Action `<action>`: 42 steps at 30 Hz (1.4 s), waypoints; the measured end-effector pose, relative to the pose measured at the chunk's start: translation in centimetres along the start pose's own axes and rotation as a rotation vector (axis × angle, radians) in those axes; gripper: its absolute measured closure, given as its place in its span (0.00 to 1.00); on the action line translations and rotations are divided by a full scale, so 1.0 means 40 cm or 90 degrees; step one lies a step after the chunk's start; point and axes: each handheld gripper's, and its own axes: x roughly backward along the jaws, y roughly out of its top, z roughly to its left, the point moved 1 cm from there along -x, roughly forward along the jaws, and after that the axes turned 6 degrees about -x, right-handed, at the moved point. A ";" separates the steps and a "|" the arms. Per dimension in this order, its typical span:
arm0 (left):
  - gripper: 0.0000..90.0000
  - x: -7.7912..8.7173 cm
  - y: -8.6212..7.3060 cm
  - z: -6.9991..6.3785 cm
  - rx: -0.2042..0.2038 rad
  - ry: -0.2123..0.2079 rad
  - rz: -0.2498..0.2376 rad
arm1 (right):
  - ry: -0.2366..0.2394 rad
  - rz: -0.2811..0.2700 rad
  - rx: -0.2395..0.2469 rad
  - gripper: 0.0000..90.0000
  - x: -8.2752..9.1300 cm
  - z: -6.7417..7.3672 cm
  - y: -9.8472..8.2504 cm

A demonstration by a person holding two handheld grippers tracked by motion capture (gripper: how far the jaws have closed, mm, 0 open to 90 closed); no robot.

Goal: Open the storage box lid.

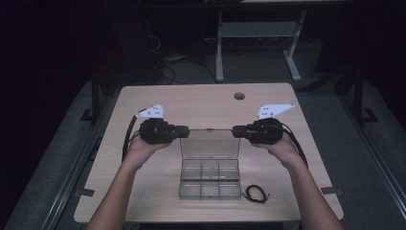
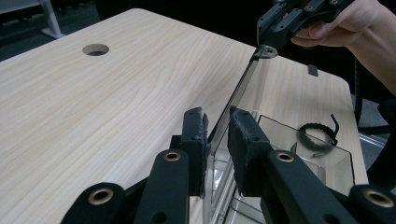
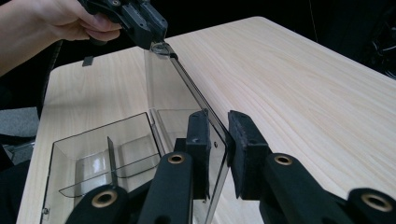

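On the left edge of the raised clear lid, the left gripper has its two black pads pinching the thin panel near its top corner; in the left gripper view the lid's edge runs straight between the jaws. That lid stands about upright over the back of the compartment box, which sits near the front middle of the wooden table. At the lid's right edge, the right gripper nips the opposite corner the same way. Just right of the box lies a small black cord loop. My worry: uneven pull from either side could twist the lid, strain its hinge, or drag the light box across the table.
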 end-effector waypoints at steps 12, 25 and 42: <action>0.85 -0.010 -0.011 0.029 0.018 -0.010 -0.014 | -0.019 0.002 -0.001 0.86 -0.015 -0.015 0.005; 0.85 -0.020 -0.018 0.042 0.036 0.004 -0.023 | -0.046 -0.002 -0.015 0.80 -0.031 -0.023 0.001; 0.81 -0.042 -0.027 0.074 0.060 0.020 -0.023 | -0.077 0.000 -0.039 0.66 -0.065 -0.037 -0.004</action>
